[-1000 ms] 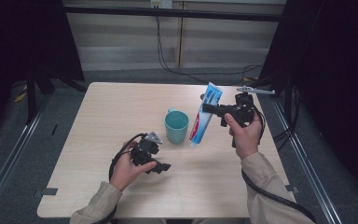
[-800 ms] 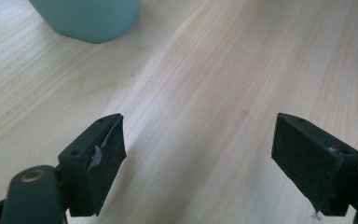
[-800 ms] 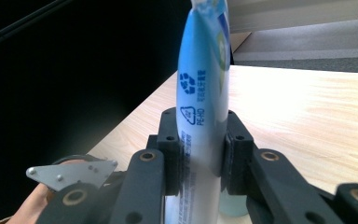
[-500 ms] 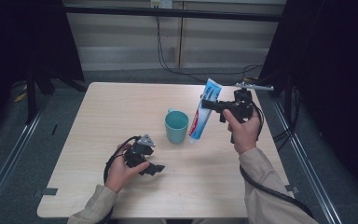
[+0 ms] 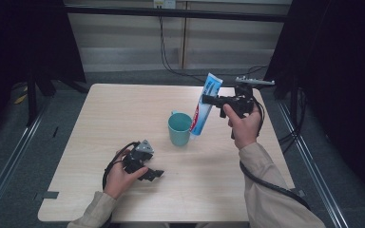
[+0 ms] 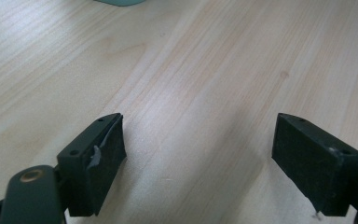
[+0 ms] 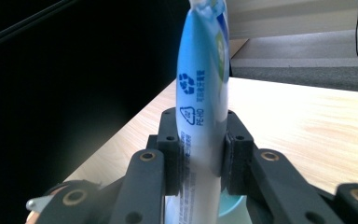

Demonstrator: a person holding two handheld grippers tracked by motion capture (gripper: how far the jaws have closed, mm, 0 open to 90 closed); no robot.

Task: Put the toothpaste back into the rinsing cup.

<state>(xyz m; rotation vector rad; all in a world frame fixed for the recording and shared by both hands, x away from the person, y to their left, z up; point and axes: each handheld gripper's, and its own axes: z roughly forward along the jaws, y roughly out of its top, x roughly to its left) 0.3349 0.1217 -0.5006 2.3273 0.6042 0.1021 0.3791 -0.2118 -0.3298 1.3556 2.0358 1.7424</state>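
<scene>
The left gripper (image 5: 155,175) rested low over the tabletop (image 5: 100,118), jaws spread and empty. Beside the teal cup (image 5: 179,128), the right gripper (image 5: 206,99) clenched a toothpaste tube (image 5: 205,104), tilted, seemingly not yet lowered into the cup.

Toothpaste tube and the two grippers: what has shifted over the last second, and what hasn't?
The left gripper slid a little toward the table's left front, jaws open and empty. The right gripper stays shut on the toothpaste tube, which moved only slightly and is still tilted with its lower end beside the teal cup. The cup has not moved.
</scene>
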